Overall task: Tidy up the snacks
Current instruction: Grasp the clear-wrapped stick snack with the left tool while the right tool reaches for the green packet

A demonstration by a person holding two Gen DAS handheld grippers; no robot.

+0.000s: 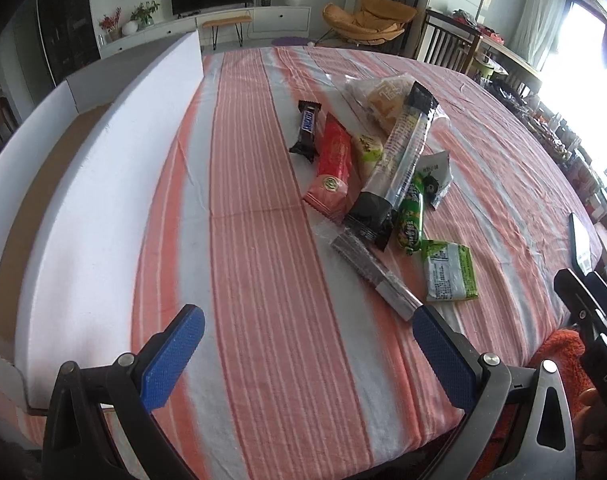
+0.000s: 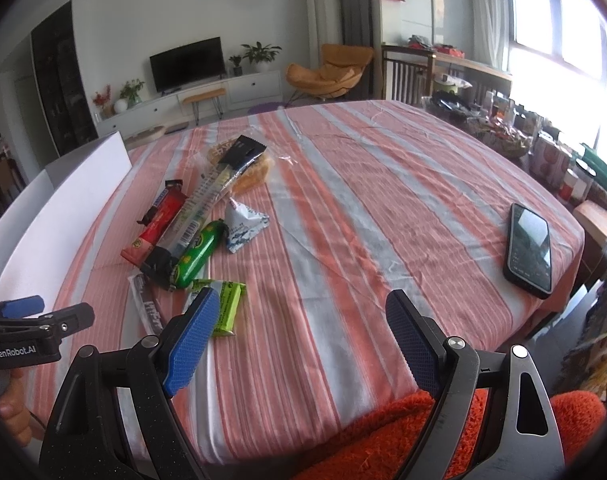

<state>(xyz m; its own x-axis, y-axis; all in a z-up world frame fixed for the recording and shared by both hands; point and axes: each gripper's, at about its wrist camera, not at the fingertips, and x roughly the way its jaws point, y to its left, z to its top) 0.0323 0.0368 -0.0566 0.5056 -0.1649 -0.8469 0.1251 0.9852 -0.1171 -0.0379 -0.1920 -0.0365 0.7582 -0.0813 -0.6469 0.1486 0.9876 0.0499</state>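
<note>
1. Snacks lie in a loose heap on the striped counter, towards its middle and well apart from the phone near the right edge.
2. White box stands open along the left edge of the counter, with brown cardboard showing inside; none of the heap touches it.
3. Left tool hovers low over the near edge of the counter, its blue pads spread wide with nothing between them.
4. Dark chocolate bar is the leftmost of the heap, just beside the red packet, which lies lengthwise next to it.
5. Long clear tube pack with black ends rests across the top of the heap, partly over a pale bread bag at the far side.
6. Green sausage pack lies to the right of the tube, with a small white-and-dark pouch just beyond it.
7. Silver-ended dark stick pack lies nearest the left tool, its end close to the right pad.
8. Green-and-white flat packet sits at the near right of the heap; in the right wrist view it is partly behind the left pad of the right tool.
9. Right tool hangs above the counter's near edge, jaws wide apart and empty, over an orange fuzzy fabric.
</note>
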